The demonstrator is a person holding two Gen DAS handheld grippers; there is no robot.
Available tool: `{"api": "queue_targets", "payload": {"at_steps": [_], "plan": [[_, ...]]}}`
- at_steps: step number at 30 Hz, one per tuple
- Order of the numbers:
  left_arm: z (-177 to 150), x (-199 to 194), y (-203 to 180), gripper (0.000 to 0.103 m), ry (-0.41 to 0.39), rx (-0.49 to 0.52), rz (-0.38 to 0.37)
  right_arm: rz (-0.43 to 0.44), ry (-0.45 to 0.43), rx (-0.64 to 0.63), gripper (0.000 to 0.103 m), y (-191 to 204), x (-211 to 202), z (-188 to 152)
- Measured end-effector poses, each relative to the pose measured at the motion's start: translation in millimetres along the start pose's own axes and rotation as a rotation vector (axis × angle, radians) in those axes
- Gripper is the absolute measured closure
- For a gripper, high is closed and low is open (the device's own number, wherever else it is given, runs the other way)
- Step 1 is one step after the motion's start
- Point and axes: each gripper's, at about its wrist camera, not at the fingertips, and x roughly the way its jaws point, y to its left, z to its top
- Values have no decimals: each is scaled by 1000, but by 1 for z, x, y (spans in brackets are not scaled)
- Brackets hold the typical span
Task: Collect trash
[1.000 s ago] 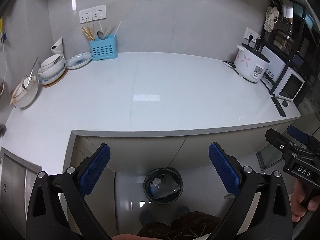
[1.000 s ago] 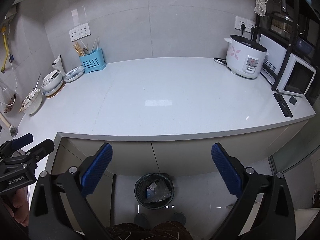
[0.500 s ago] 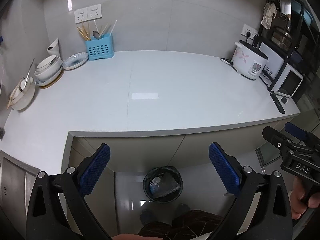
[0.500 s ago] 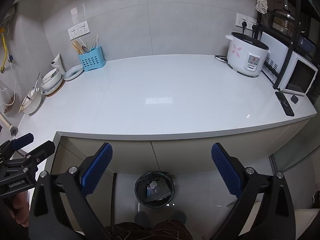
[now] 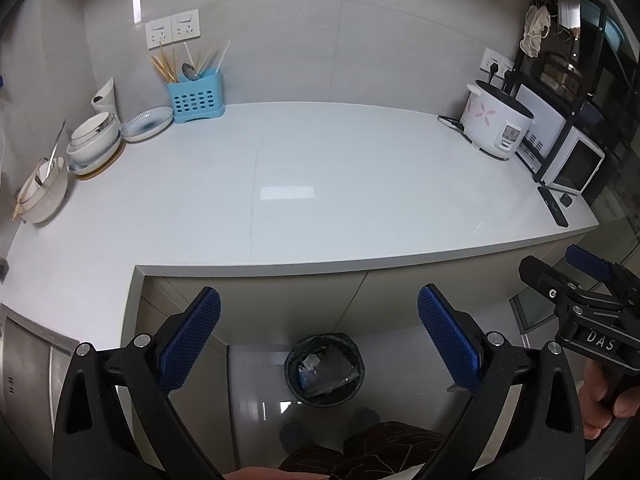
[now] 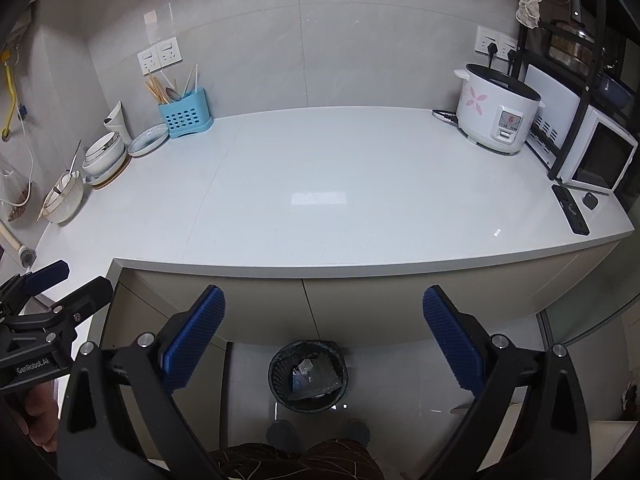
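A round black trash bin (image 5: 353, 345) (image 6: 277, 360) stands on the floor in front of the counter's cabinets, with crumpled wrappers and a dark bag (image 5: 320, 374) (image 6: 311, 378) inside it. My left gripper (image 5: 317, 295) hangs open above the bin with nothing between its blue pads. My right gripper (image 6: 323, 293) is likewise open and empty over the bin. Each gripper also shows at the edge of the other's view, the right gripper (image 5: 576, 276) and the left gripper (image 6: 56, 286), each with a hand on it. A tiny white speck (image 6: 497, 233) lies near the counter's front right.
The white counter (image 5: 320, 160) carries a blue utensil holder (image 5: 196, 98), stacked bowls and plates (image 5: 94, 140) at the left, and a rice cooker (image 5: 494, 124), a microwave (image 5: 572, 164) and a remote (image 5: 554, 210) at the right. The person's feet (image 6: 316, 434) stand by the bin.
Both views have drifted slightly, with the counter shifting a little in the frame. Both grippers stay open and empty over the bin.
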Motion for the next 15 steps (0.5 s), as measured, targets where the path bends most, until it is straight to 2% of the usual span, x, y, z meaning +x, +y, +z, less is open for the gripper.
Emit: {"api": "queue_targets", "payload": {"at_steps": [15], "plan": [[16,-1,-5,6,17,-6,-4,-6,18,3,8,-11,-2,18]]}}
